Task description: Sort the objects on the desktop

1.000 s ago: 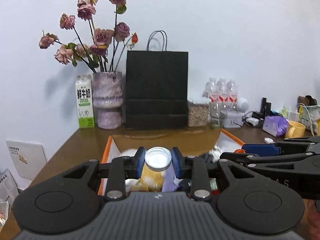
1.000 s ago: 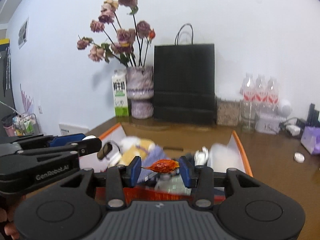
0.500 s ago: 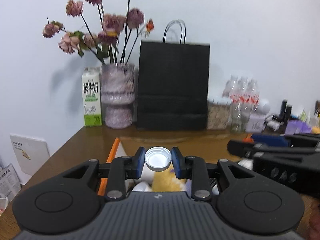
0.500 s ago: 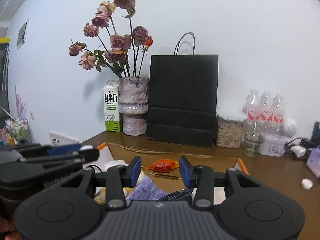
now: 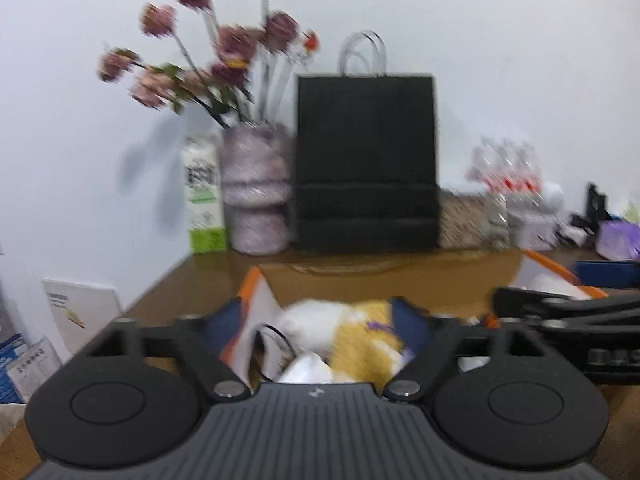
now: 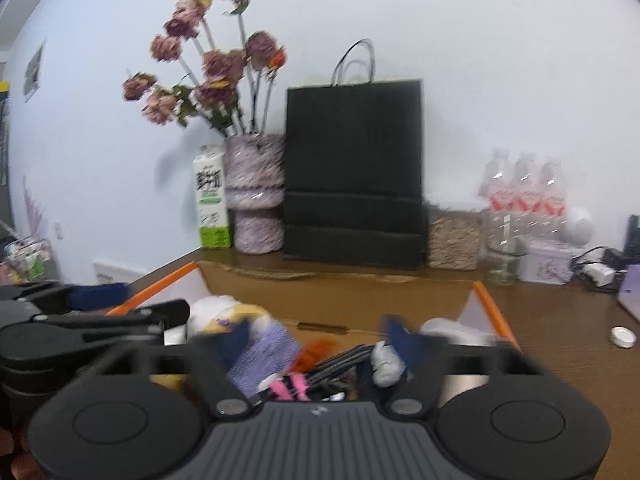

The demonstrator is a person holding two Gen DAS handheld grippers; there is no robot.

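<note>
Evidently both the left gripper [image 5: 316, 320] and right gripper [image 6: 316, 340] hover with jaws spread and empty above the orange-rimmed box [image 6: 490, 308] at lower centre, where the sorted clutter [image 6: 276, 352] lies.

Your left gripper [image 5: 316, 320] and right gripper [image 6: 316, 340]: matte black, ribbed grey centre plate, two round side discs, silver pivot screws, blue finger pads [image 5: 408, 320].

Chinese characters "鲜牛奶" on the milk carton [image 6: 213, 200]; all other print too blurred.
</note>
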